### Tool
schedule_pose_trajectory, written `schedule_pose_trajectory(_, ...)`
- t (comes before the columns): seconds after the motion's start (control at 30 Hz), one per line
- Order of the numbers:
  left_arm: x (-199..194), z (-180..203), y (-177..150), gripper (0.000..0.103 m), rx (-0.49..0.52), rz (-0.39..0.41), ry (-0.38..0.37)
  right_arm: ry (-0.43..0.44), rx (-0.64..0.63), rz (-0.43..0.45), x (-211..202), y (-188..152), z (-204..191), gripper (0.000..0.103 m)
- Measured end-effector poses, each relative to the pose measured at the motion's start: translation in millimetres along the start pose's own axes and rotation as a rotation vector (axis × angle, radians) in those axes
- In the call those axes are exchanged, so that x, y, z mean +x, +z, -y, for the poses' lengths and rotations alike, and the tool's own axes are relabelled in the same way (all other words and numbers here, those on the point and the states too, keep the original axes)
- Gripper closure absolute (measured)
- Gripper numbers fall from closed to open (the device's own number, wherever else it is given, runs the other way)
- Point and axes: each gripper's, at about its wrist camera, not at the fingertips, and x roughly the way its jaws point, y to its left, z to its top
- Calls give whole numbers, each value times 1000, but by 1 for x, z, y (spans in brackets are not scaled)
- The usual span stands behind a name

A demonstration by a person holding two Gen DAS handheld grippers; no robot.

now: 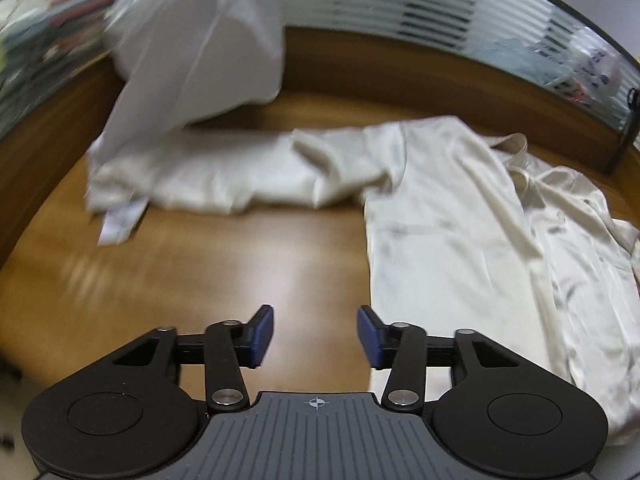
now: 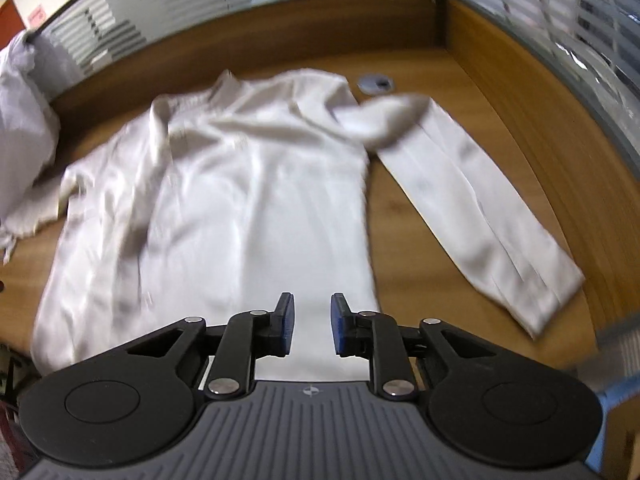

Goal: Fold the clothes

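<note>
A cream satin long-sleeved shirt (image 2: 256, 184) lies spread on the wooden table (image 2: 432, 280), collar at the far side, hem toward me. Its right sleeve (image 2: 472, 208) stretches out toward the lower right. In the left wrist view the shirt's body (image 1: 452, 220) fills the right side and its other sleeve (image 1: 224, 172) runs left across the table. My left gripper (image 1: 316, 336) hangs open over bare wood just left of the shirt's side edge, nothing between its blue pads. My right gripper (image 2: 312, 326) is open above the hem, its pads apart and holding nothing.
A heap of white cloth (image 1: 192, 40) sits at the back left, over the left sleeve's end; it also shows as white cloth (image 2: 20, 128) at the right wrist view's left edge. A round grey cable grommet (image 2: 376, 82) lies beyond the shirt. Wooden partitions with frosted glass (image 2: 560, 92) wall the table.
</note>
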Motion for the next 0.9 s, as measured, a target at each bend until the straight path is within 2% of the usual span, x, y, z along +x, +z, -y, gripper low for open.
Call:
schedule_pose_trajectory(0.07, 18, -4, 17, 51, 35, 19, -12, 3, 15, 27, 10, 24, -16, 79)
schedule_pose_trajectory(0.2, 55, -13, 49, 48, 72, 4, -45, 1, 45, 39, 35, 65, -42, 76)
schedule_pose_trajectory(0.23, 63, -15, 56, 44, 72, 5, -60, 0, 52, 39, 41, 74, -47, 73)
schedule_pose_trajectory(0.37, 89, -20, 77, 44, 32, -2, -96, -50, 65, 44, 63, 107, -57, 67)
schedule_pose_trajectory(0.47, 109, -23, 92, 43, -17, -4, -93, -72, 87, 43, 76, 131, -51, 64)
schedule_pose_trajectory(0.67, 140, -20, 119, 43, -89, -23, -60, -120, 41, 30, 106, 178, -26, 63)
schedule_pose_trajectory(0.8, 153, -6, 140, 40, -57, -22, -67, -117, -17, 25, 130, 210, -14, 62)
schedule_pose_trajectory(0.9, 166, 9, 155, 37, 9, -21, -75, -104, -76, 5, 154, 229, -12, 51)
